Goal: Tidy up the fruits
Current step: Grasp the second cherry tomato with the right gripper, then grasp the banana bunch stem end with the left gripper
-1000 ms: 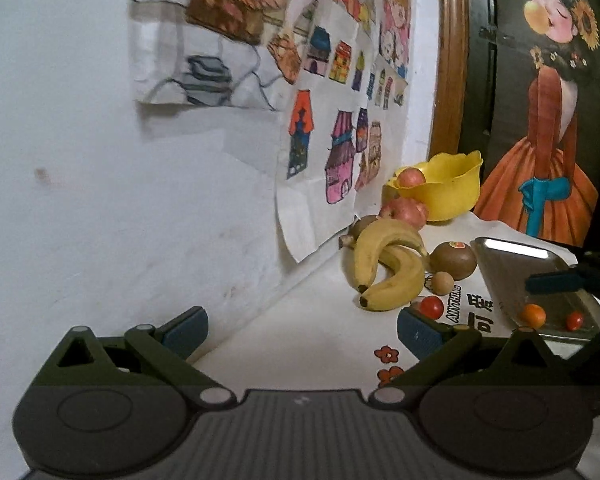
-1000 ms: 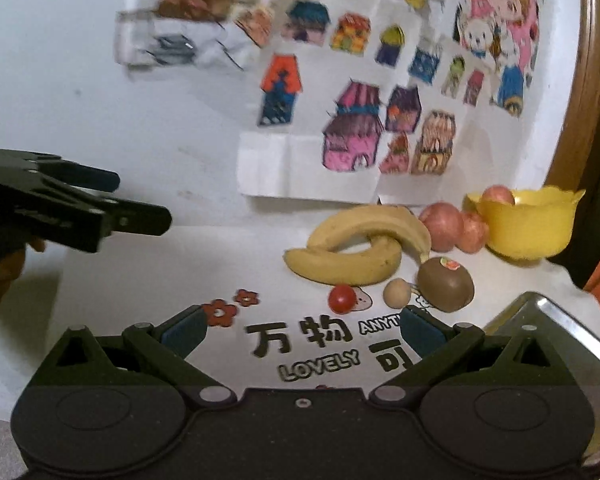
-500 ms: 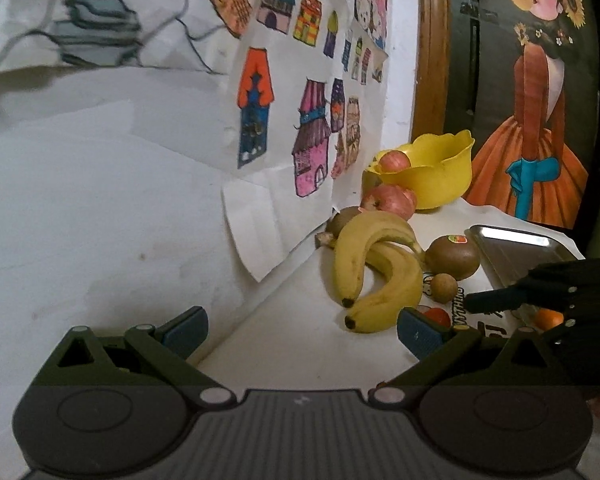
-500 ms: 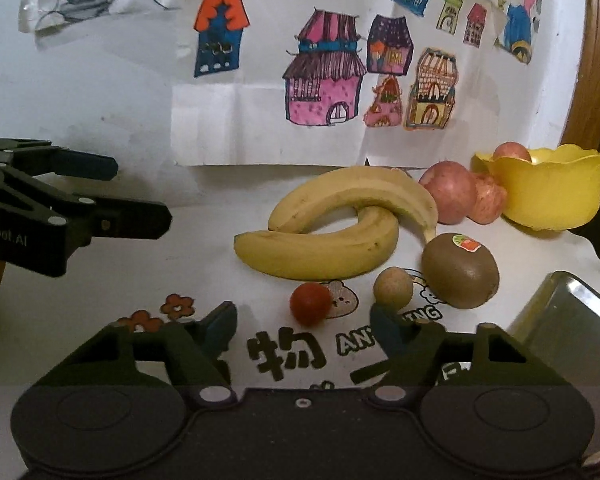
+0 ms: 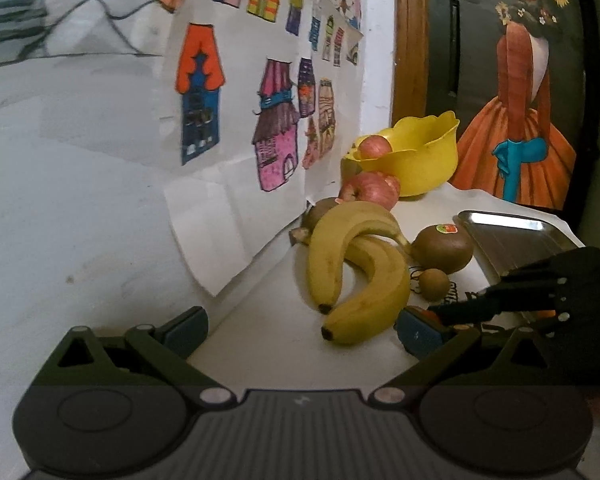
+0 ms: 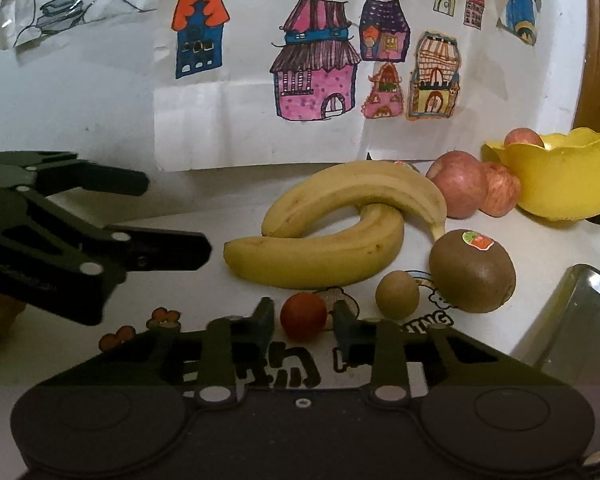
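Right gripper [image 6: 303,320] low over white printed tablecloth [image 6: 240,216], fingers narrowed either side of small round red tomato [image 6: 303,315]; contact unclear. Tomato near, just in front of two crossed yellow bananas [image 6: 332,232], long axes left-right. Left gripper [image 5: 300,330] fingers spread wide, empty, pointing toward bananas.

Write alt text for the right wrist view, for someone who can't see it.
The right gripper brackets a small red tomato on a white printed tablecloth, fingers close on either side. Behind lie two bananas, a kiwi, apples and a yellow bowl; the left gripper hangs open at left.
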### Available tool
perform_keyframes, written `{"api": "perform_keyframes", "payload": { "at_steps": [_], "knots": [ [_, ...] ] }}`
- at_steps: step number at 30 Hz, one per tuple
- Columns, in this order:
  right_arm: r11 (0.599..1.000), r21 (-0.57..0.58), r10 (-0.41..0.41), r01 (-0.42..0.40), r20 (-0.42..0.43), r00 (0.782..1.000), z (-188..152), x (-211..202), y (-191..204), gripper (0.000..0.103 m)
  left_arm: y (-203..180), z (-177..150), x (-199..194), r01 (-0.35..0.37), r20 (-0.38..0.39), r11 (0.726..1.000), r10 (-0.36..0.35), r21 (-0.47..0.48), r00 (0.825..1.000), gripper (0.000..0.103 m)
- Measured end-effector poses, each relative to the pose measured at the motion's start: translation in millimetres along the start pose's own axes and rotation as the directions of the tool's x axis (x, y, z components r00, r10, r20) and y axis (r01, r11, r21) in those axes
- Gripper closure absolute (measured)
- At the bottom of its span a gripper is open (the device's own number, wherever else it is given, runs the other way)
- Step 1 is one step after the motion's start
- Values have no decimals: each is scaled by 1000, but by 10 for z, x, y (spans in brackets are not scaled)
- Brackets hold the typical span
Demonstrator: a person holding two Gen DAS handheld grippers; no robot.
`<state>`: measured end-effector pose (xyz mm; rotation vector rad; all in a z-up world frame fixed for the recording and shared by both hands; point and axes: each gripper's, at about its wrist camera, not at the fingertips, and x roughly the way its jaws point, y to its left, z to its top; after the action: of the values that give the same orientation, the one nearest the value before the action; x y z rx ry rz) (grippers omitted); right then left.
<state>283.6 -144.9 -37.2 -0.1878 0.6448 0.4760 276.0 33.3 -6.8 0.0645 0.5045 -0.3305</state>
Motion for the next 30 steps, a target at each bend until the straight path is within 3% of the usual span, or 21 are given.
{"api": "perform_keyframes", "payload": {
  "at_steps": [8,21,25,30],
  "knots": [
    [1000,-11,15,-15,-7,1000,-144,-266,-77,77,-136,91,148,59,4,998,-59,13,998,2],
    [998,-11,54,-54,6,999,-399,-630,-186,77,-567,196,524,107,-73,978,-95,178,993,29],
    [998,5,64,-64,9,998,-441,-647,-225,77,-616,238,675,96,-118,983,-78,158,990,40],
    [998,20,63,-63,10,998,-463,-643,-260,77,-610,266,793,98,-146,985,-77,143,986,43]
  ]
}}
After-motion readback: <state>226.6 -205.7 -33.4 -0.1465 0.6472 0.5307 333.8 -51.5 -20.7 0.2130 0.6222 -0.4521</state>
